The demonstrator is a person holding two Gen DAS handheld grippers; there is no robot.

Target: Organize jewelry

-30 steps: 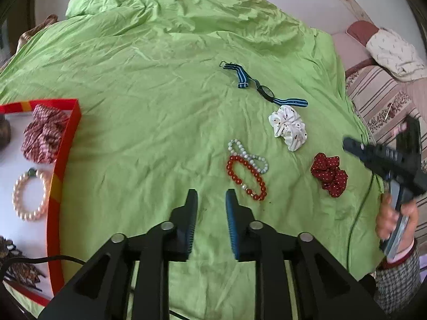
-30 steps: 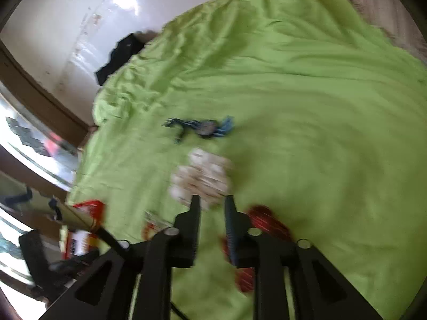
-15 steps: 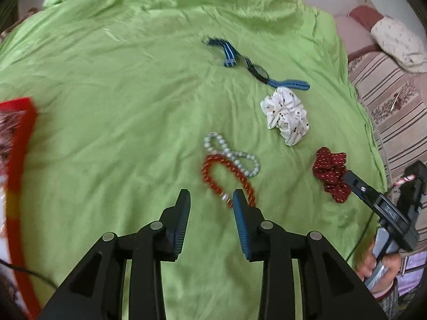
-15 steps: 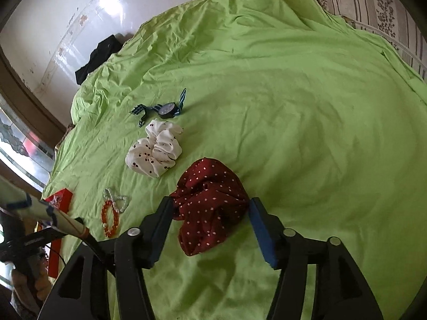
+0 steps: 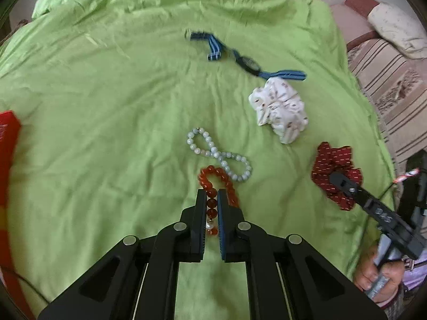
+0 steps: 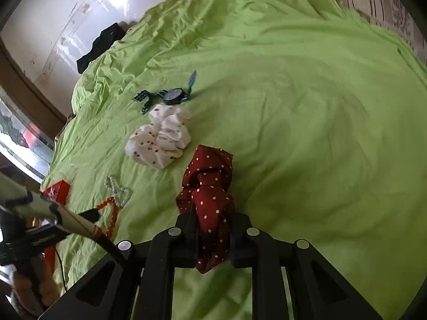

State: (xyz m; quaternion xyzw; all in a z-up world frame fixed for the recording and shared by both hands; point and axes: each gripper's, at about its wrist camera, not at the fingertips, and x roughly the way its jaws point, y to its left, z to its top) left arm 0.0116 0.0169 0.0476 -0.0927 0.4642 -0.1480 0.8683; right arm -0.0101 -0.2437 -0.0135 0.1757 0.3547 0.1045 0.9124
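Down at the left gripper [image 5: 212,200], the two black fingers are drawn narrow around one side of the red bead bracelet [image 5: 217,184], a run of its beads sitting in the slot between them while the far loop of the bracelet curls out past the tips on the green bedsheet [image 5: 106,122]. Only the left wrist view shows this grip plainly; in the right wrist view the same bracelet [image 6: 110,213] is just a thin orange strand at the left edge, partly hidden behind the other tool. Just beyond the red beads, touching them or nearly so, lies the pale bead bracelet [image 5: 217,157], twisted into a figure eight. Farther out and to the right sits the white dotted scrunchie [image 5: 280,110], and past that the blue-strapped watch [image 5: 249,62]. A red tray edge [image 5: 8,144] shows at the far left of this view. The right gripper [image 6: 212,226] is pinched onto the dark red polka-dot scrunchie [image 6: 210,194], the fabric bunched between its fingers and spilling forward onto the sheet; the left wrist view shows that scrunchie [image 5: 335,170] from the side with one black finger [image 5: 343,182] lying across it. From the right wrist view the white scrunchie [image 6: 160,138] lies just ahead and left, with the watch [image 6: 173,94] beyond it.
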